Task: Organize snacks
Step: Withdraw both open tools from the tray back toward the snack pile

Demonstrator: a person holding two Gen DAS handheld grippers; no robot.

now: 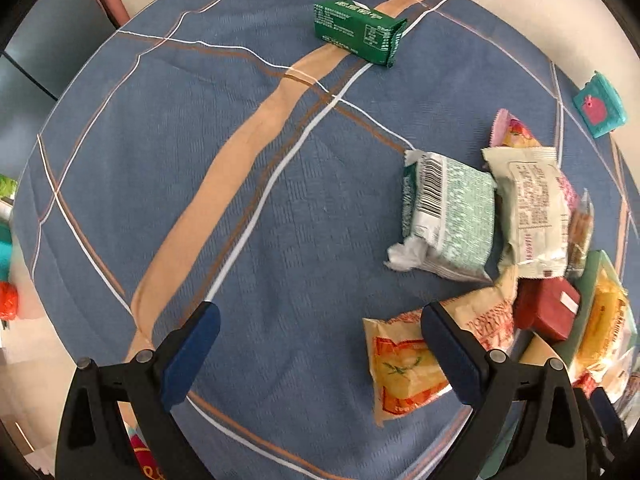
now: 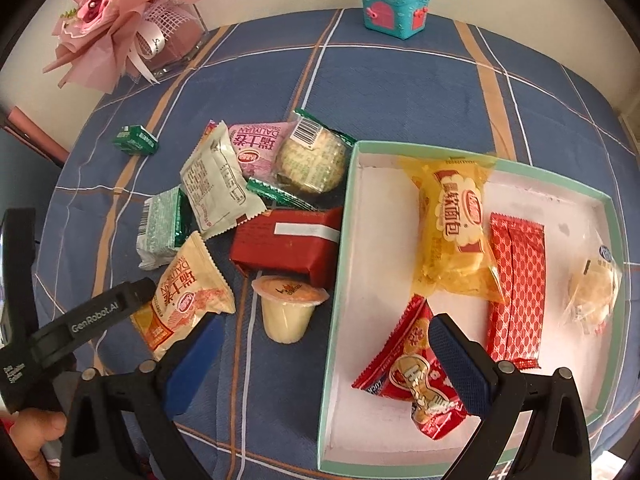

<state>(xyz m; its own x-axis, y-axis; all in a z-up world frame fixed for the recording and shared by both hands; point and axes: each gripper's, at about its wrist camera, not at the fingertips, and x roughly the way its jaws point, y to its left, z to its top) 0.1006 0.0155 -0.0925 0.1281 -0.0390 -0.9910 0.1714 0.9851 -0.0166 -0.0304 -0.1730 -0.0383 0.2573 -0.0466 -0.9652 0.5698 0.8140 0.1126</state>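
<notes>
A shallow white box with a mint rim [image 2: 352, 184] holds a yellow bread pack [image 2: 456, 224], a red wafer pack [image 2: 518, 284], a red snack pack [image 2: 412, 376] and a clear-wrapped cake [image 2: 592, 292]. Left of it lies a heap: a red box [image 2: 288, 244], a jelly cup [image 2: 286, 308], a cream packet [image 2: 184, 300] and several wrapped cakes. My right gripper [image 2: 324, 356] is open and empty above the box's near left rim. My left gripper [image 1: 320, 344] is open and empty over bare cloth, beside the cream packet [image 1: 408, 364]. A green pack [image 1: 358, 30] lies apart.
A blue checked cloth [image 1: 240, 160] covers the round table. A pink bouquet in a clear holder [image 2: 132, 20] stands at the back left. A teal toy chest [image 2: 396, 2] stands at the back edge. The left gripper's black body [image 2: 80, 320] shows at the left.
</notes>
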